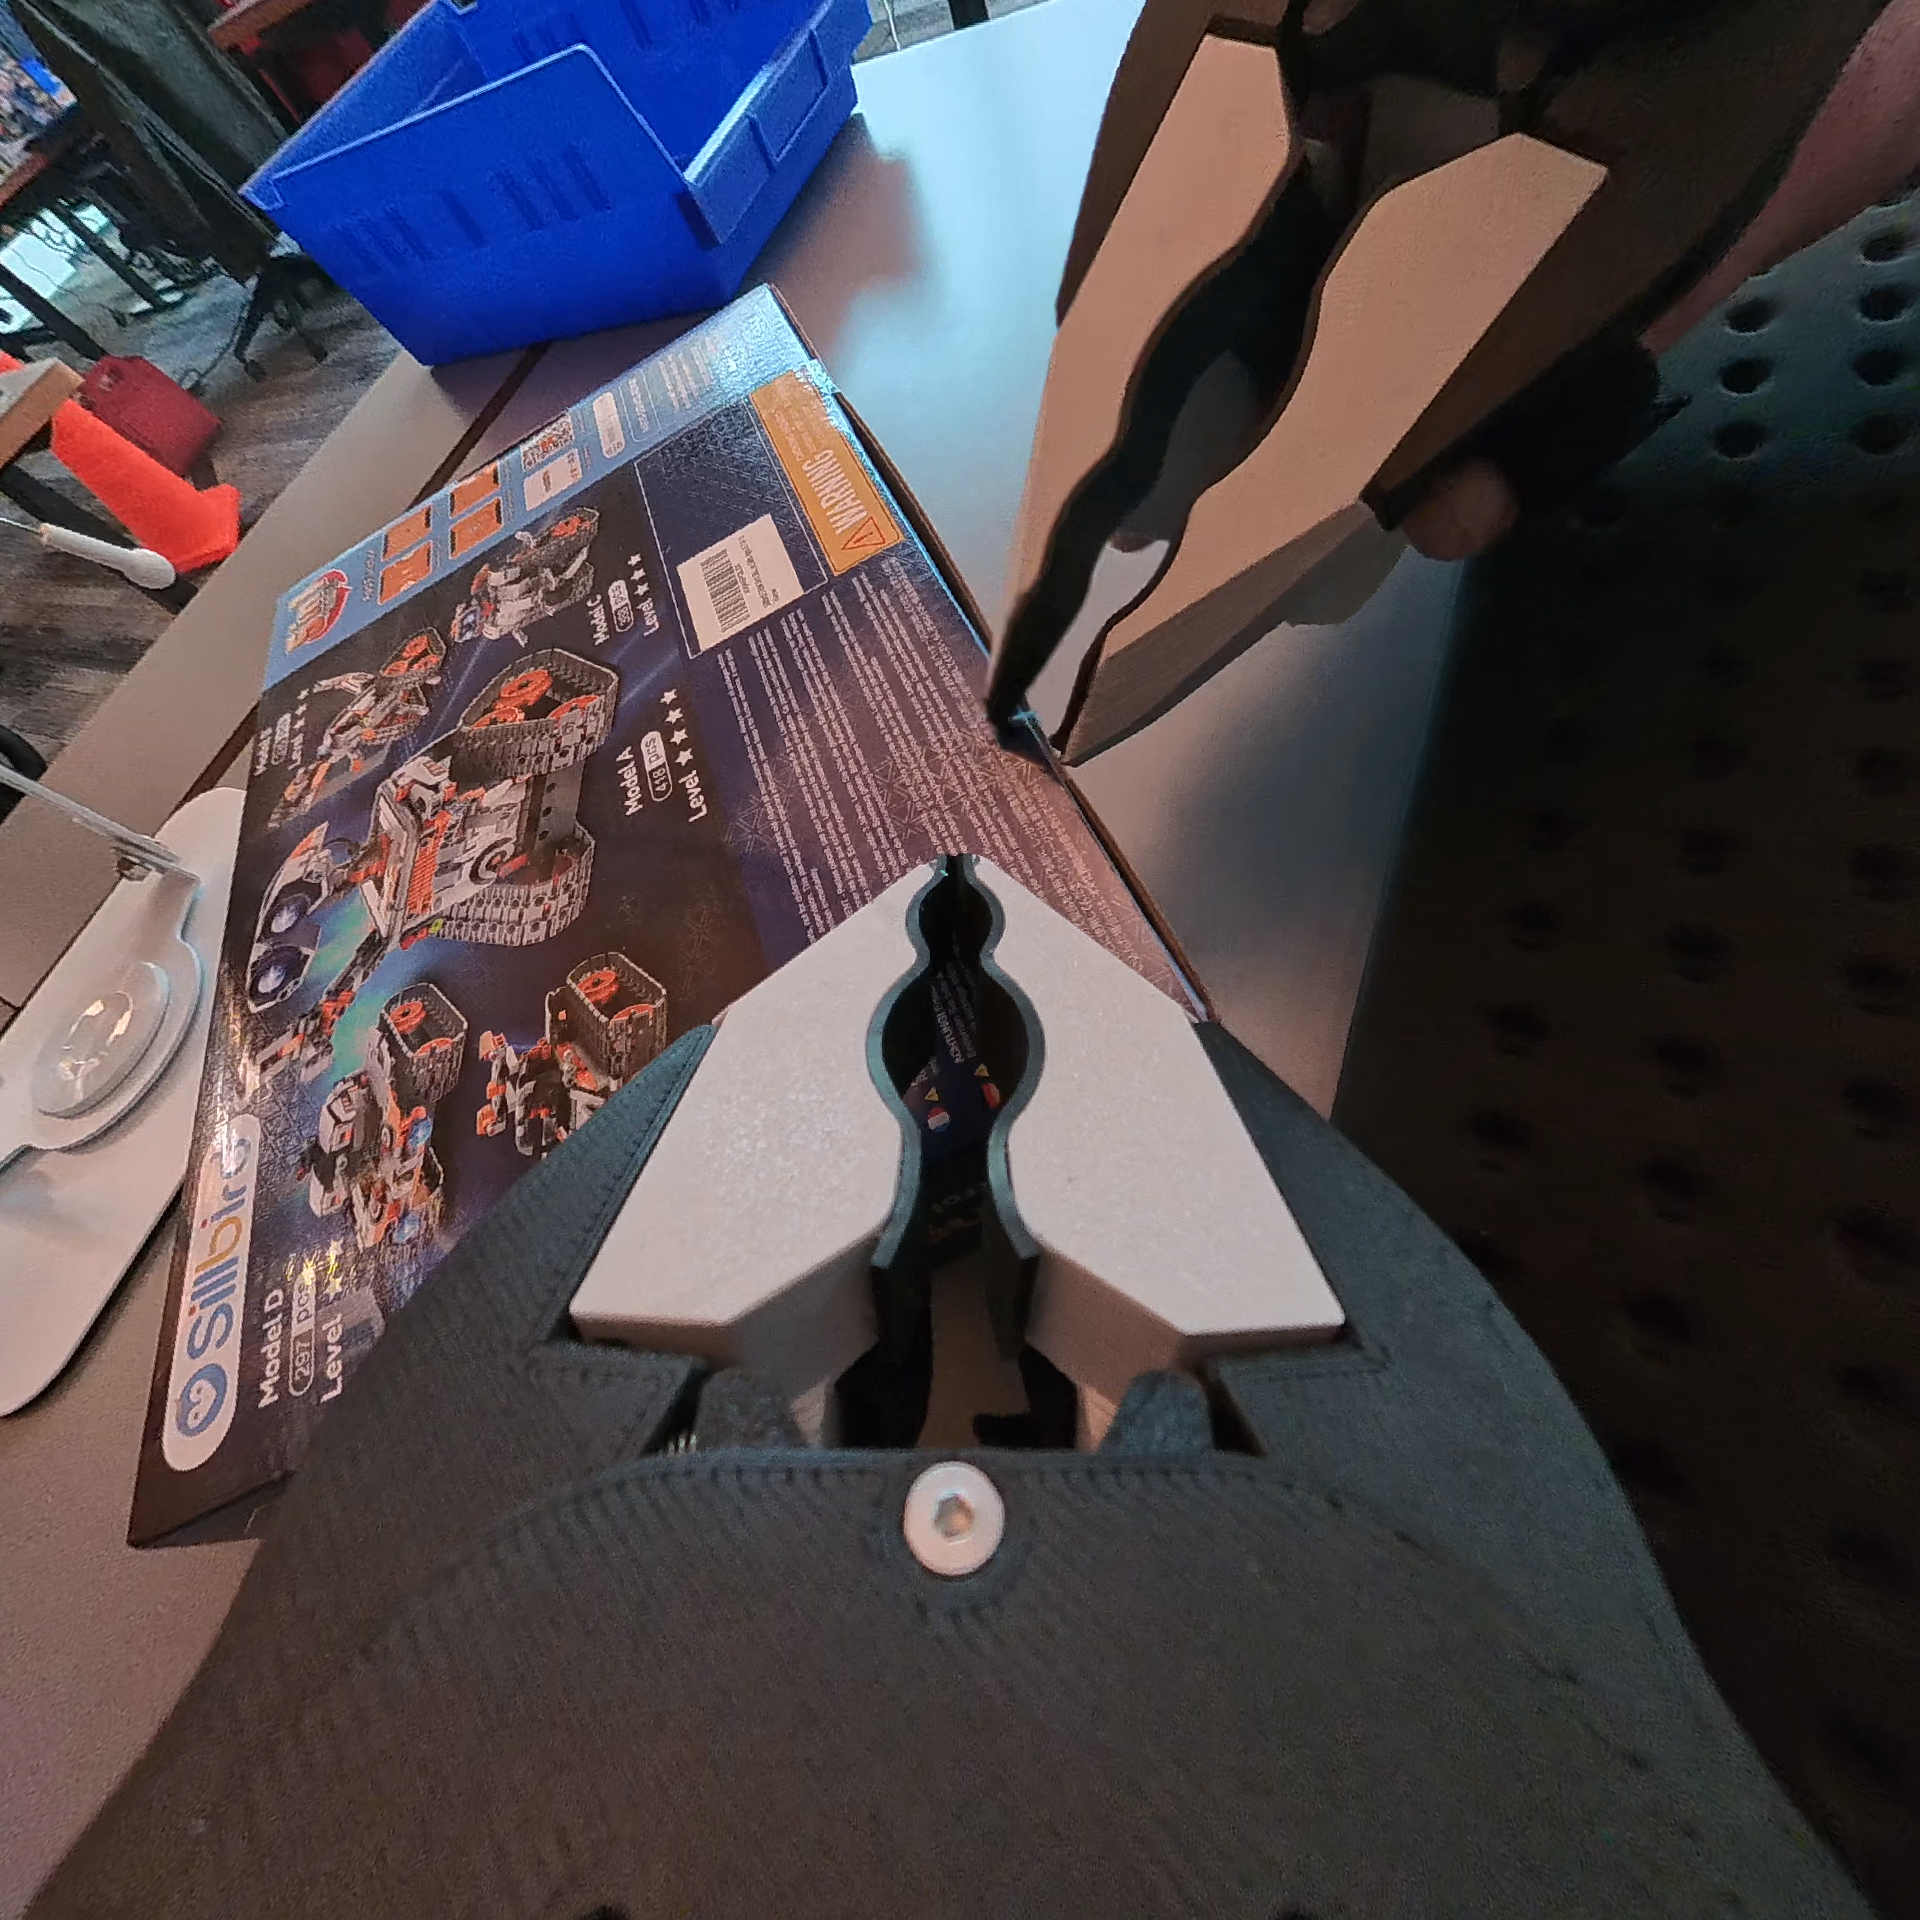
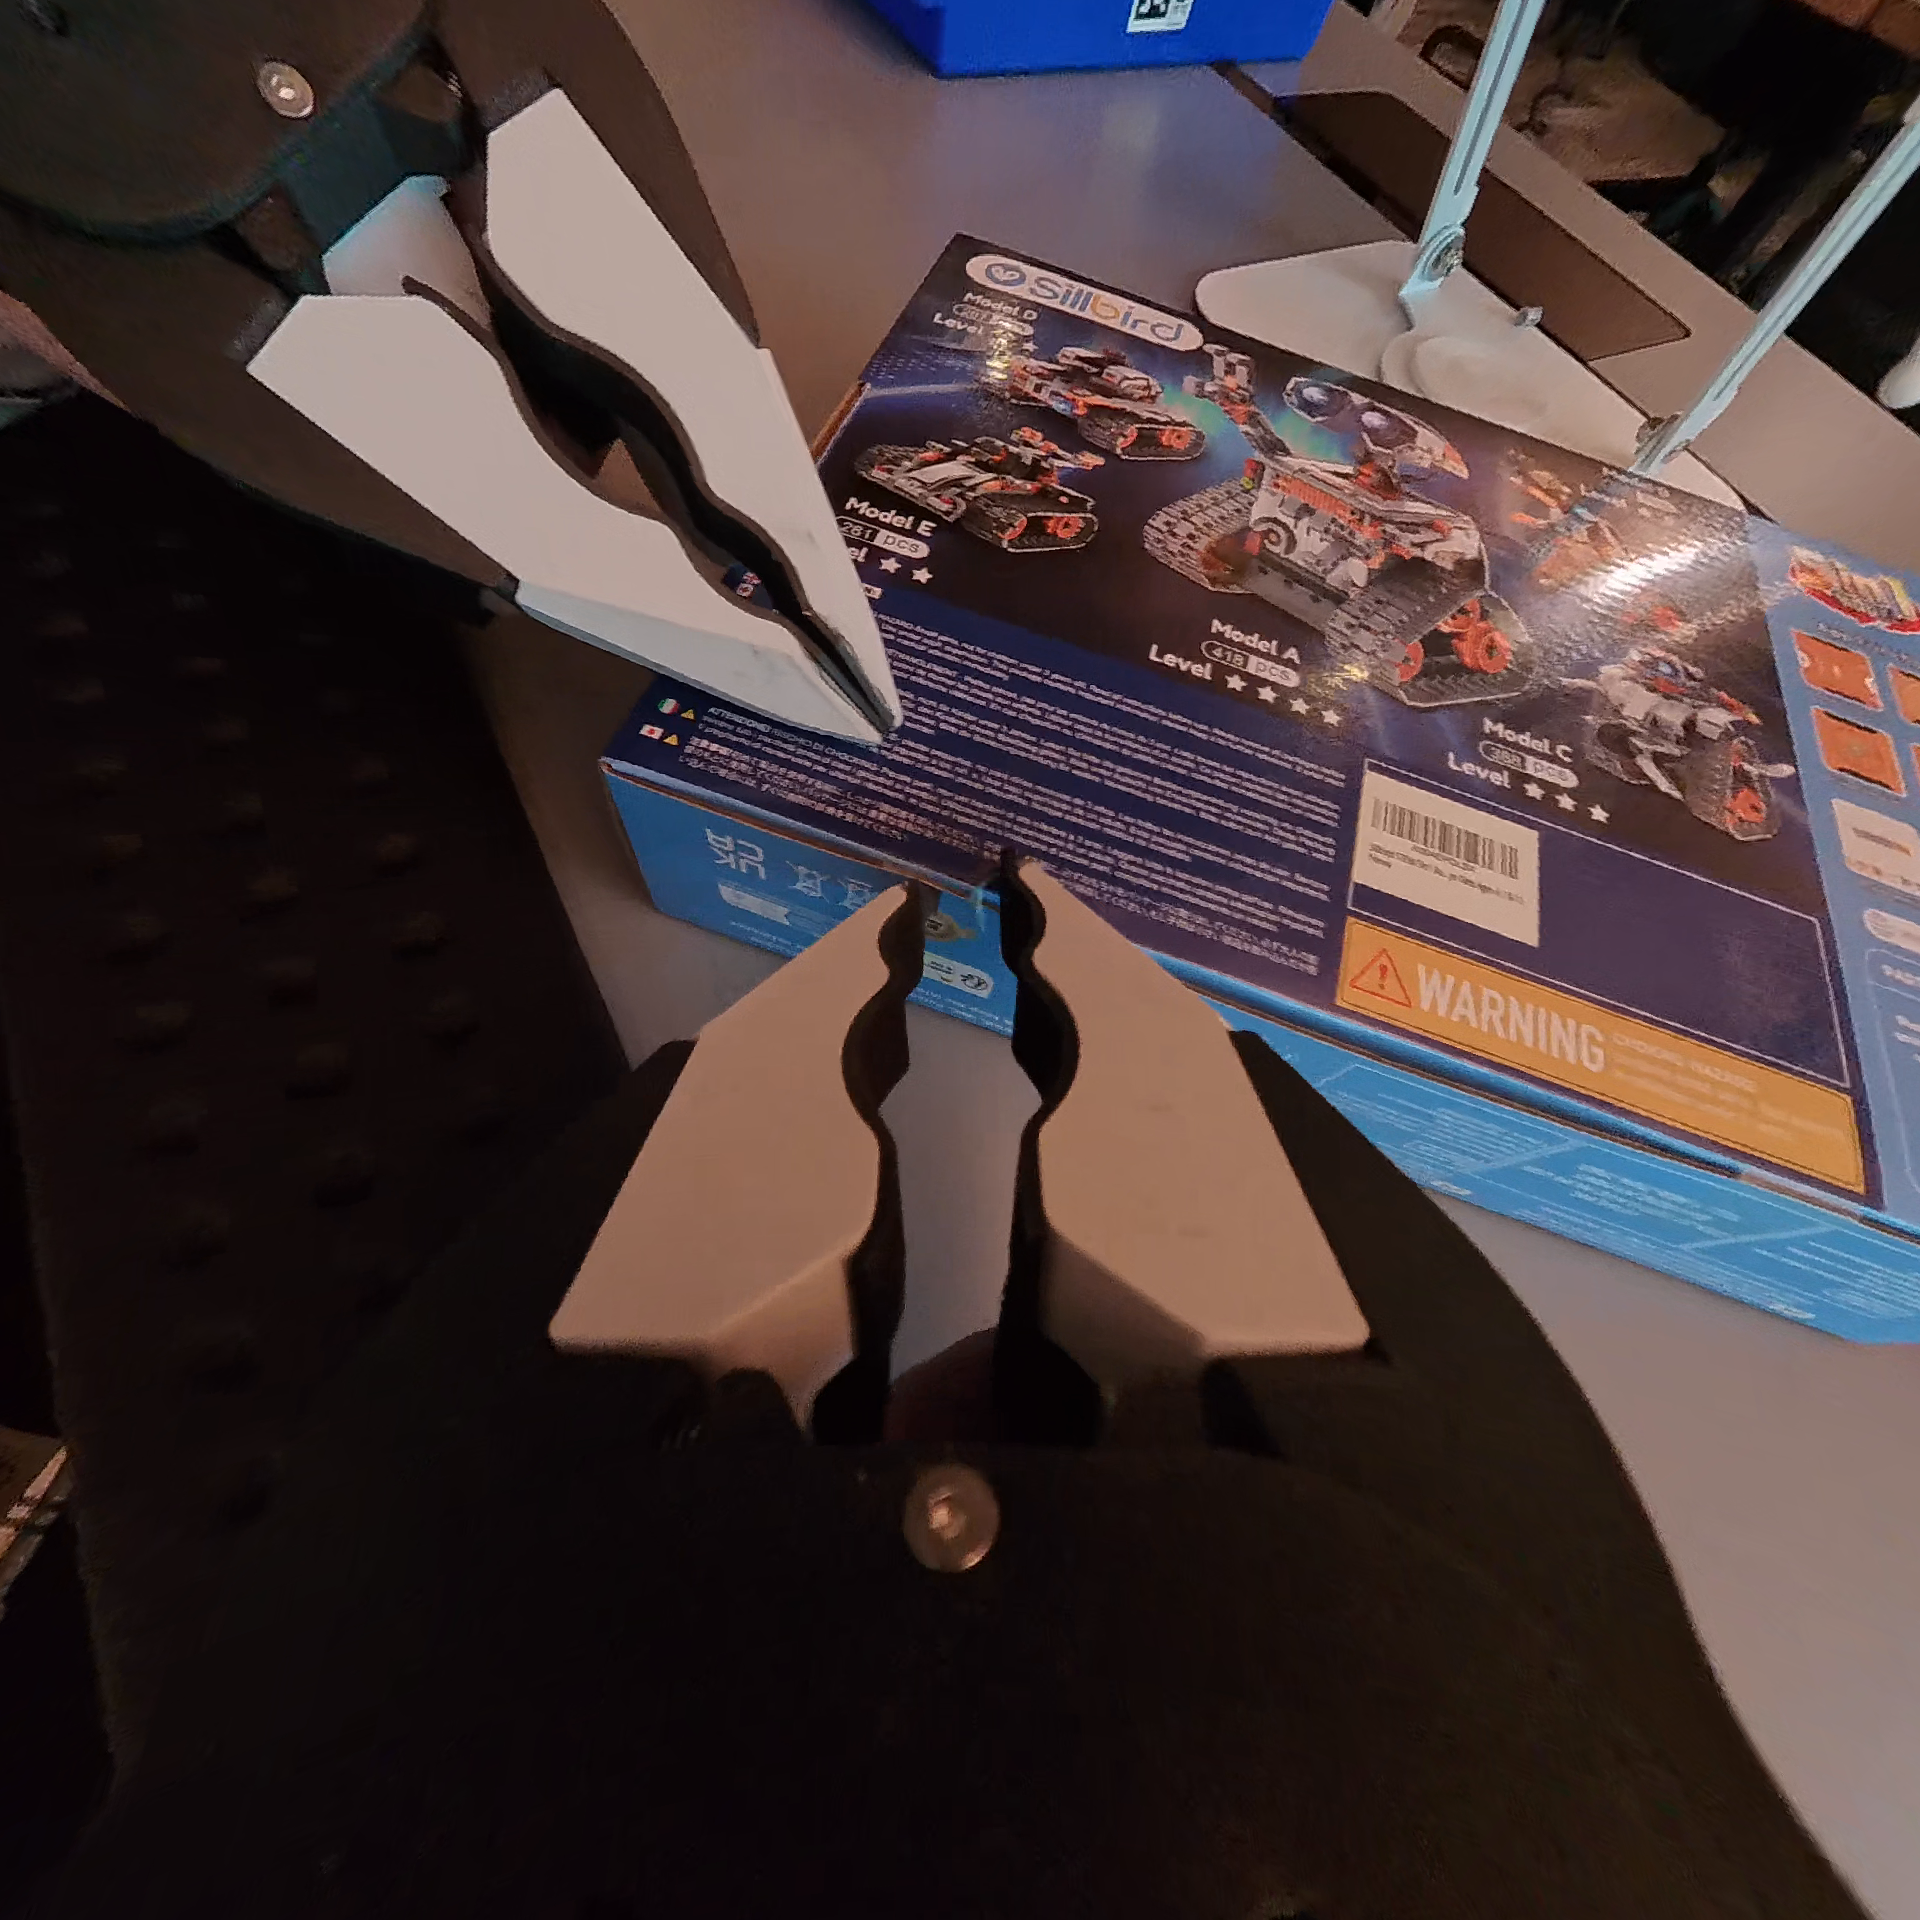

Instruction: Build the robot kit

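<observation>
Grey tabletop (image 2: 1039,187) with a flat printed toy box (image 2: 1299,665) lying on it, your two grippers meeting at its near edge.

Your box carries printed lettering, a barcode sticker and an orange warning panel, with pictures of tracked robot models. Your left gripper (image 1: 951,868) is closed, tips pressed on the box's top corner. Your right gripper (image 2: 961,883) is slightly parted, tips at the box's edge; whether it grips is unclear. A blue bin (image 1: 520,197) stands behind, contents hidden.
</observation>
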Tool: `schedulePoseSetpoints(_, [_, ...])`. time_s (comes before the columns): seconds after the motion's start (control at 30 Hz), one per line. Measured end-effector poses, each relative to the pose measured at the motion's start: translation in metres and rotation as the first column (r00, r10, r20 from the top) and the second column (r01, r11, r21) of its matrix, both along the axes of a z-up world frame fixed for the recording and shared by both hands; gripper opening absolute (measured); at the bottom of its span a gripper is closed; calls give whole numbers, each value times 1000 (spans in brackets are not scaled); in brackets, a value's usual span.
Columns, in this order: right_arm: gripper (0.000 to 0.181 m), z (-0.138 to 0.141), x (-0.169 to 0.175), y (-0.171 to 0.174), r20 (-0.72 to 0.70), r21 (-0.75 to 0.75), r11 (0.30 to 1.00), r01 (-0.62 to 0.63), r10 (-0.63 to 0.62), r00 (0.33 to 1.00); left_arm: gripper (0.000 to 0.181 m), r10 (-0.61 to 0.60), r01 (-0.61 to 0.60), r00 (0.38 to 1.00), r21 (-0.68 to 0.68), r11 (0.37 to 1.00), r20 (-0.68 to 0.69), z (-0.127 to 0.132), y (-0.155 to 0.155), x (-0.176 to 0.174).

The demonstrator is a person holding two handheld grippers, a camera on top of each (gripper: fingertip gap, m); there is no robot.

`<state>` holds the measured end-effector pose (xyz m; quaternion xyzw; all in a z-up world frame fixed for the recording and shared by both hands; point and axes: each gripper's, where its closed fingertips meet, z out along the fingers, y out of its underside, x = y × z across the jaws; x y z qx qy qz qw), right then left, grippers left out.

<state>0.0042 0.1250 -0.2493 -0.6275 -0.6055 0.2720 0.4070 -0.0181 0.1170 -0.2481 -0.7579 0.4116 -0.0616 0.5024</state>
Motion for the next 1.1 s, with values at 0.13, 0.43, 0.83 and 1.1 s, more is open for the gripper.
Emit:
schedulePoseSetpoints(0.13, [10,-1,-2,0,21,-19,1000,-1,2,1000,0,2,-2,1000,8,1000,-13,0,1,1])
schedulePoseSetpoints(0.43, [6,0,-2,1,41,-29,1000,-12,14,999,0,-1,1,1000,7,1000,-19,0,1,0])
schedulePoseSetpoints(0.83, [18,2,0,5,23,-68,996,63,-61,998,0,-1,2,1000,7,1000,-18,0,1,0])
schedulePoseSetpoints(1.1, [9,0,-3,1,70,-71,997,34,-29,997,0,-4,5,1000,10,1000,-31,0,1,2])
